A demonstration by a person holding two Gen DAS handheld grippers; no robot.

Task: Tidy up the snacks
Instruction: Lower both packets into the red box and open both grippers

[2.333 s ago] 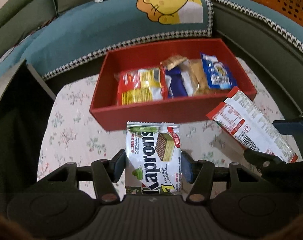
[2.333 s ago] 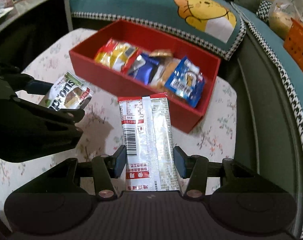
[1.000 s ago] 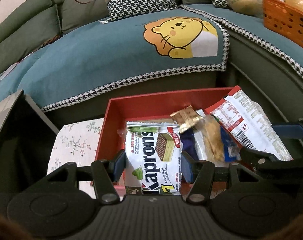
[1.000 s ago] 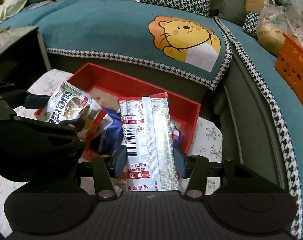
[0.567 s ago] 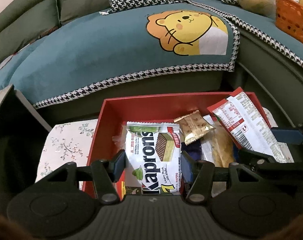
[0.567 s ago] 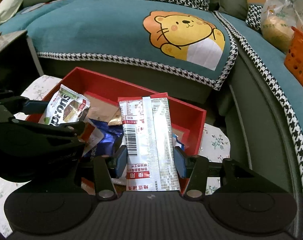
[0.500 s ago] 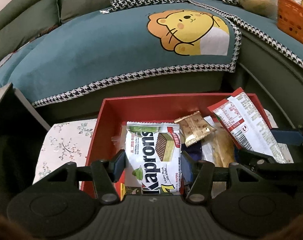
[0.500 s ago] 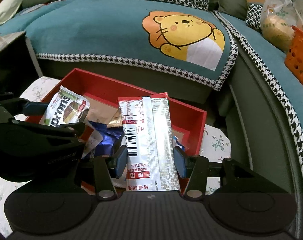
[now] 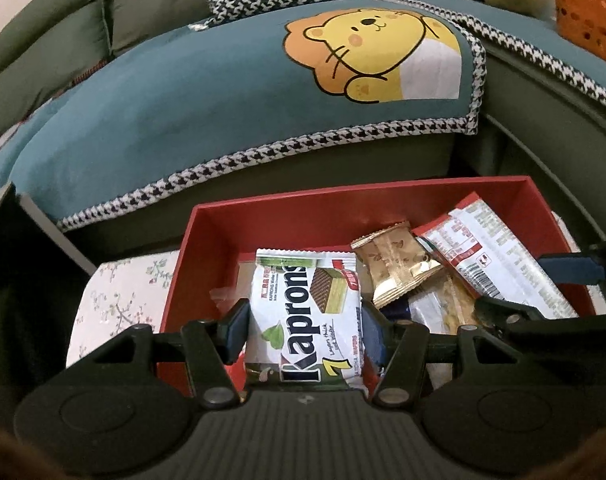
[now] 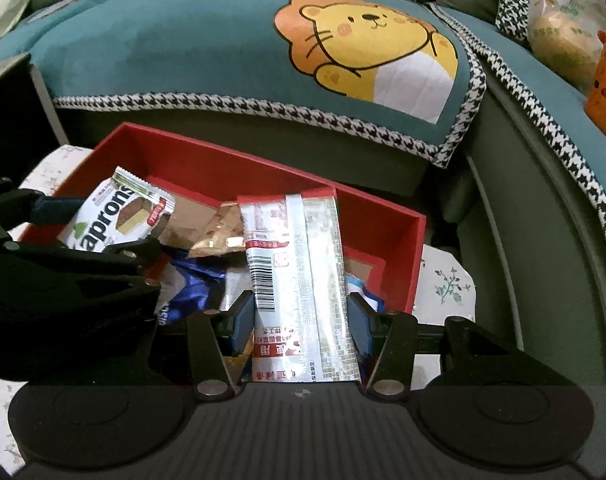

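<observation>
Two hand-held grippers hover over an open red box [image 9: 335, 208] already part full of wrapped snacks. The left gripper [image 9: 305, 330] has its jaws narrowed onto a white and green Kaprons wafer pack [image 9: 307, 312], pads pressing both side edges, above the left half of the box. The right gripper [image 10: 299, 320] clamps a long red and silver sachet [image 10: 299, 264] the same way, above the right half.

Both packs look ready to be let go. To do it well, each should probably go low into the box before the jaws part, so the light wrappers do not slide over the rim. The wafer pack suits the bare floor at the far left; the sachet is long and would sit best laid flat along the box, not propped on the gold biscuit packet [image 9: 395, 268] and blue wrapper [image 10: 195, 284] in the middle. The two grippers are near each other and could bump.

The box sits on a small table with a floral cloth [image 9: 119, 296]. Just beyond is a green sofa draped in a teal cover with a cartoon lion [image 10: 367, 44]. An orange basket [image 9: 587, 8] sits far right.
</observation>
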